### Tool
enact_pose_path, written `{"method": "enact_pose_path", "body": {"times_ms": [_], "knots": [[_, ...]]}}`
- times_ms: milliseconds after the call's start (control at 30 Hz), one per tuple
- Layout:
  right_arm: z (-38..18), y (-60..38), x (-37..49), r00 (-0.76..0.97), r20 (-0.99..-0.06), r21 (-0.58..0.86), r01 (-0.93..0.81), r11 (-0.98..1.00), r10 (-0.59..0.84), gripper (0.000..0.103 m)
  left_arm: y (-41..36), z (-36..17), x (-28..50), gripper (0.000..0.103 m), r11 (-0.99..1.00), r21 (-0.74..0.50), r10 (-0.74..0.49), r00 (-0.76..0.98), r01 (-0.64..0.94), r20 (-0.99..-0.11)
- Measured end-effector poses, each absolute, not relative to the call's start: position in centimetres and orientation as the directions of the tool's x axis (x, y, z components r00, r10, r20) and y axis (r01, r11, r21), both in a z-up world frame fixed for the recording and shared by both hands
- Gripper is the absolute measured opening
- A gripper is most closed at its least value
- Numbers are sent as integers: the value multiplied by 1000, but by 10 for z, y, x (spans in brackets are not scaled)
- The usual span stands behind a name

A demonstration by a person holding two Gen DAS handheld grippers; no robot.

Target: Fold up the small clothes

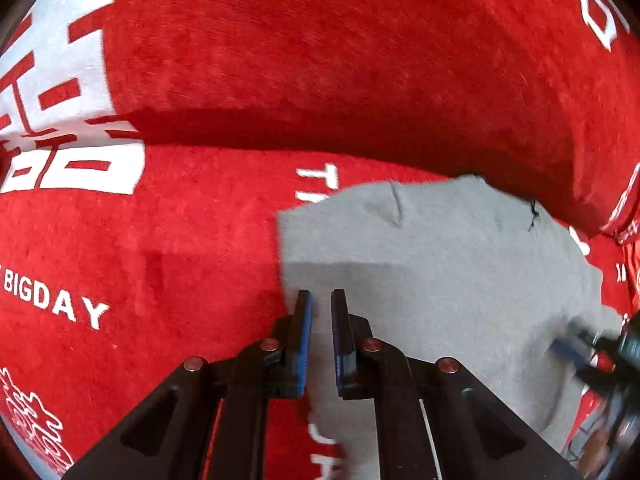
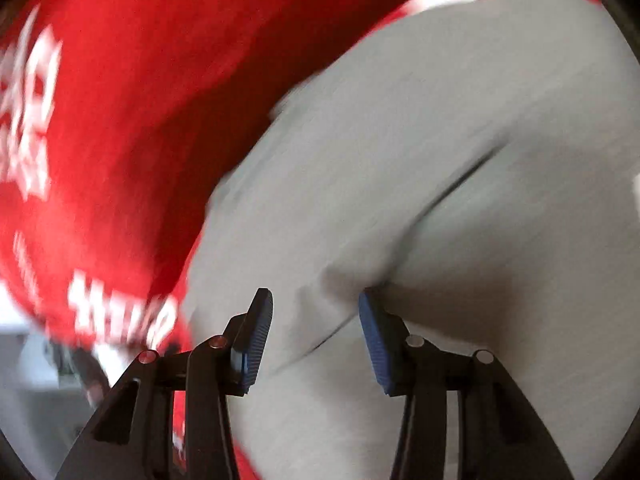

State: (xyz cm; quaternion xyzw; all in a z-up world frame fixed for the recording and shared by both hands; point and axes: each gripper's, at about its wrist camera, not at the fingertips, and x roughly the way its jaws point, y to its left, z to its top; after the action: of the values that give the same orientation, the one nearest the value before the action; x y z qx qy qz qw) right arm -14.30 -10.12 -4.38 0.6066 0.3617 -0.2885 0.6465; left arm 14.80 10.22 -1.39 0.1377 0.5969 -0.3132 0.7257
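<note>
A small grey garment (image 1: 432, 264) lies flat on a red cloth (image 1: 168, 248) with white lettering. My left gripper (image 1: 321, 300) hovers over the garment's left edge with its jaws nearly closed and nothing between them. In the right wrist view the same grey garment (image 2: 420, 140) fills the frame, blurred. My right gripper (image 2: 316, 300) is open over it, its right pad (image 2: 374, 332) touching a fold in the fabric. The right gripper also shows blurred at the right edge of the left wrist view (image 1: 576, 352).
The red cloth covers a raised back or cushion (image 1: 340, 60) behind the garment, with a dark crease where it meets the flat part. White letters reading BIGDAY (image 1: 56, 300) lie to the left. A pale floor area (image 2: 28, 380) shows at lower left of the right view.
</note>
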Motion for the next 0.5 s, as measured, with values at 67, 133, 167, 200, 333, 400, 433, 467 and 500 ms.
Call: {"method": "enact_pose_path", "body": {"times_ms": [67,133,167,200,333,400,433,467,500], "knots": [[-50,-126,-165,569,-822,569,822,17,24,50,101,-21,139,11,770,-167,-272,80,616,-959],[-62,-142,-174,584,-812,583,812,-40,15,43,96,-30,130,11,780,-158,-251,72,605,-965],[-65,-147,-175,591,-807,589,806,-53,20,35,96,-32,126,11,785,-148,-240,75,602,-968],[-67,-150,-175,592,-806,590,806,-53,27,8,93,-31,120,11,788,-140,-231,77,600,-970],[-58,-158,-173,575,-818,575,817,44,30,8,94,-33,113,11,794,-104,-208,108,598,-972],[-61,-157,-165,522,-852,524,849,69,50,8,83,-38,106,11,794,-87,-196,117,601,-974],[-66,-157,-170,505,-861,508,859,64,62,8,81,-38,105,11,794,-75,-186,125,603,-974],[-66,-154,-177,519,-852,523,850,59,70,8,78,-38,103,11,795,-62,-177,133,604,-975],[-63,-147,-173,510,-857,515,854,71,70,10,75,-38,100,11,796,-45,-164,144,604,-976]]}}
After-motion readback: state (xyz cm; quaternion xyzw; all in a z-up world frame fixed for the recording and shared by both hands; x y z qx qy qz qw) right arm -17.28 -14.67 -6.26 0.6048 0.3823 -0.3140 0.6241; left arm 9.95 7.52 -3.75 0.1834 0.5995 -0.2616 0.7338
